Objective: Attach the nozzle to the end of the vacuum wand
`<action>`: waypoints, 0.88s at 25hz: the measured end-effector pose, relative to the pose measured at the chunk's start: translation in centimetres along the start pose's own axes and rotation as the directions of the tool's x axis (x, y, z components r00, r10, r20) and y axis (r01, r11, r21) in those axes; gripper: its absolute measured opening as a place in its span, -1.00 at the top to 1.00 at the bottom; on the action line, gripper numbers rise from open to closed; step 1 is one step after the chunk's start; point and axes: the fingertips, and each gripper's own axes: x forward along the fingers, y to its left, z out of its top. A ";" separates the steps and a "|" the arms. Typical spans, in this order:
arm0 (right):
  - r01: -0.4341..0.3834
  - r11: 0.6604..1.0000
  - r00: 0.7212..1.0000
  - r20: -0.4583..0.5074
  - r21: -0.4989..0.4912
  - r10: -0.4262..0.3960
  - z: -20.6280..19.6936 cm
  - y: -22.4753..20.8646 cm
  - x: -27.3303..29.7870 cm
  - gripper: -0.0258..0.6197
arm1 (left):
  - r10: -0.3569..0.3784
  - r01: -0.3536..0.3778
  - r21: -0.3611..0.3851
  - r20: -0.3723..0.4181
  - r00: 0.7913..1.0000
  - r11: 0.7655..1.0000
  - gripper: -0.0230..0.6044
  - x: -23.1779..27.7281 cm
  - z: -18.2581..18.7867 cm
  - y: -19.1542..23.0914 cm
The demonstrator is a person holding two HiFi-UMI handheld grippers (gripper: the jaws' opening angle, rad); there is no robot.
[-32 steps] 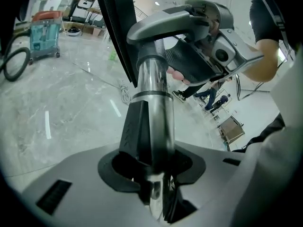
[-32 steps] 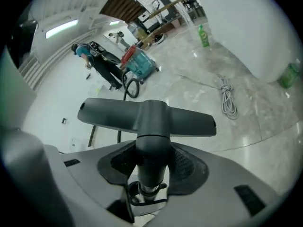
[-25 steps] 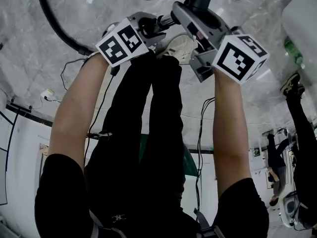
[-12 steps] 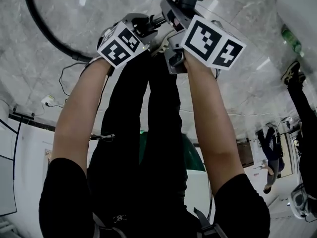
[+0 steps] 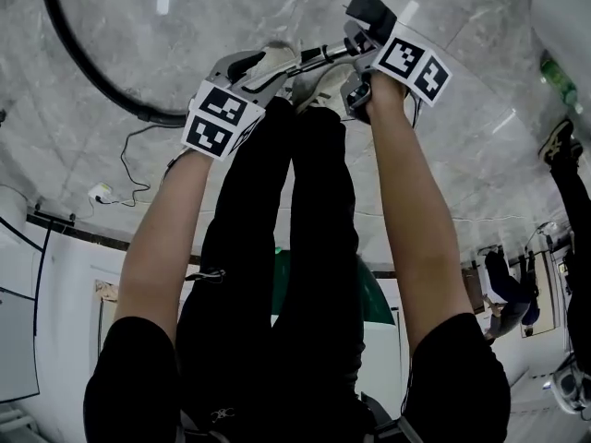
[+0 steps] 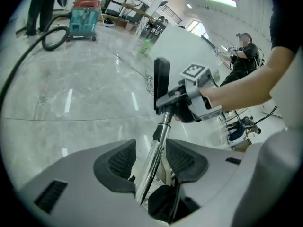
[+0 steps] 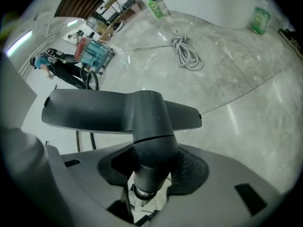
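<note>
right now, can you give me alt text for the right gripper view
The right gripper holds a dark T-shaped nozzle by its neck between its fingers. Beyond lie a grey marble floor, a coiled cable and a green bottle.

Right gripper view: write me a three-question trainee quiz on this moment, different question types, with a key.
1. True or false: the right claw is empty.
2. What lies beyond the floor nozzle? A) coiled cable B) broom C) bucket
3. Fill in: the claw grips the nozzle by its ___.
Key: 1 false, it is shut on the nozzle; 2 A; 3 neck.
</note>
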 end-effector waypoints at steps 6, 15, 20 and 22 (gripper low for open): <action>-0.026 1.000 0.996 0.088 -0.009 0.027 1.7 -0.6 4.4 0.34 | 0.018 -0.016 -0.031 0.067 0.998 0.999 0.37 -0.6 1.5 3.0; -0.046 0.999 0.996 0.071 -0.008 0.046 1.4 -0.4 12.0 0.34 | 0.017 -0.014 -0.025 0.099 0.995 1.000 0.71 0.2 2.5 6.2; -0.058 0.997 0.995 0.082 -0.049 0.062 1.5 -1.2 12.9 0.33 | 0.041 -0.035 -0.064 0.096 0.995 0.997 0.87 0.4 2.1 7.3; -0.006 0.997 0.996 0.087 -0.080 0.013 1.6 -1.6 13.0 0.23 | 0.051 -0.045 -0.066 0.090 0.995 0.997 0.88 0.5 2.1 7.4</action>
